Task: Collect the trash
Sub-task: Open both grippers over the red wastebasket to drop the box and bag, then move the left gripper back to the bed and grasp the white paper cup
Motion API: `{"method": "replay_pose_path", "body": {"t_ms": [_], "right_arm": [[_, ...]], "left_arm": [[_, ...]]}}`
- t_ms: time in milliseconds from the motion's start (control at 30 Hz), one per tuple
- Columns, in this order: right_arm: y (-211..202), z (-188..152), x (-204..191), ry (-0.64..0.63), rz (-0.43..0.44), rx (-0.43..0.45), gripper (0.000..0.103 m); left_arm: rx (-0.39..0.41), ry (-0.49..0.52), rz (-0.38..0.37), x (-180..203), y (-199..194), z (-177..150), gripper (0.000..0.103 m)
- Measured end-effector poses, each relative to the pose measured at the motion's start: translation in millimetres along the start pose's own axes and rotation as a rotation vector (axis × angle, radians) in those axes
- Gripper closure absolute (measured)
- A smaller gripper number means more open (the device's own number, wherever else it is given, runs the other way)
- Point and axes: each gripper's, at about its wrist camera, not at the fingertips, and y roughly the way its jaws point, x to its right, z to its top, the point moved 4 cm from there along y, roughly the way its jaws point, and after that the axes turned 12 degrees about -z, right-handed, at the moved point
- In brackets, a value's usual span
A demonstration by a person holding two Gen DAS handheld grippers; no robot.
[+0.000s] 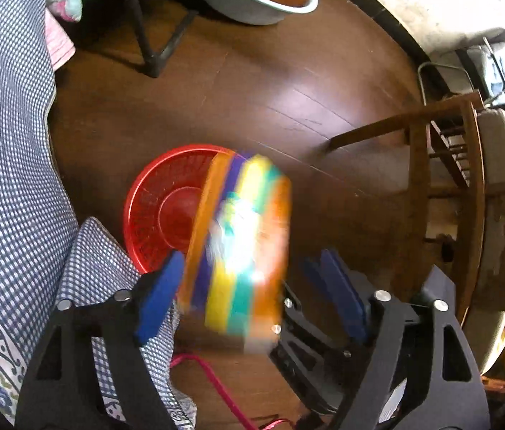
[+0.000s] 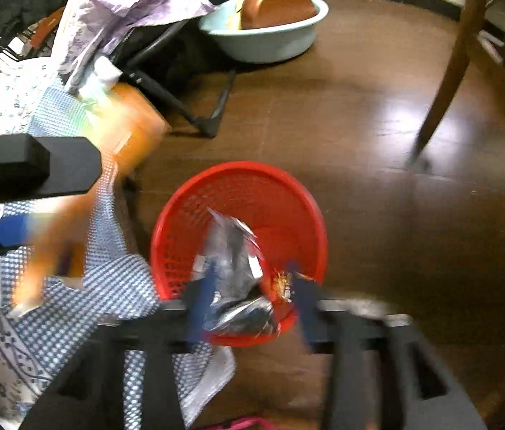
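Note:
A red mesh basket (image 1: 155, 211) stands on the dark wood floor. In the left wrist view a striped orange, yellow, green and purple packet (image 1: 241, 243), motion-blurred, hangs over the basket's right side between the blue pads of my left gripper (image 1: 249, 297). The jaws stand wide, with a clear gap to the right pad (image 1: 338, 294). In the right wrist view a crumpled silver wrapper (image 2: 234, 272) lies blurred between the spread jaws of my right gripper (image 2: 252, 301), over the basket (image 2: 252, 193). The left gripper's pad (image 2: 12, 233) and the orange packet (image 2: 55, 243) show at far left.
A blue checked cloth (image 1: 9, 165) covers the left side and drapes beside the basket. A pale green basin (image 2: 263, 32) with brown dishes sits at the back near black folding legs (image 2: 195, 114). A wooden chair (image 1: 442, 179) stands to the right. A pink cord (image 1: 216, 387) lies underneath.

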Motion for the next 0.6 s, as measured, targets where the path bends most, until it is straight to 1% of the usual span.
{"method": "replay_pose_path", "body": {"t_ms": [167, 233, 300, 333, 400, 433, 467, 500, 600], "right_arm": [[-12, 5, 3, -0.013, -0.029, 0.010, 0.048], [-21, 7, 4, -0.023, -0.050, 0.022, 0.045], [-28, 14, 3, -0.039, -0.073, 0.041, 0.042], [-36, 16, 3, -0.048, -0.083, 0.053, 0.039], [-55, 19, 5, -0.059, -0.097, 0.082, 0.037], [-64, 18, 8, -0.061, -0.099, 0.092, 0.033], [-73, 19, 8, -0.062, -0.100, 0.104, 0.031], [-81, 20, 8, -0.063, -0.102, 0.113, 0.027], [-111, 23, 5, -0.074, -0.097, 0.149, 0.024]], "left_arm": [[-0.002, 0.009, -0.013, 4, -4, -1, 0.024], [0.013, 0.018, -0.010, 8, -13, -4, 0.024], [0.046, 0.060, 0.002, 19, -27, -5, 0.024], [0.065, 0.091, 0.005, 27, -37, -6, 0.024], [0.103, 0.143, 0.001, 44, -56, -9, 0.024], [0.126, 0.172, 0.001, 53, -69, -12, 0.024], [0.142, 0.190, 0.001, 59, -78, -13, 0.022], [0.174, 0.216, 0.003, 67, -94, -17, 0.018], [0.245, 0.240, -0.003, 78, -126, -31, 0.014]]}}
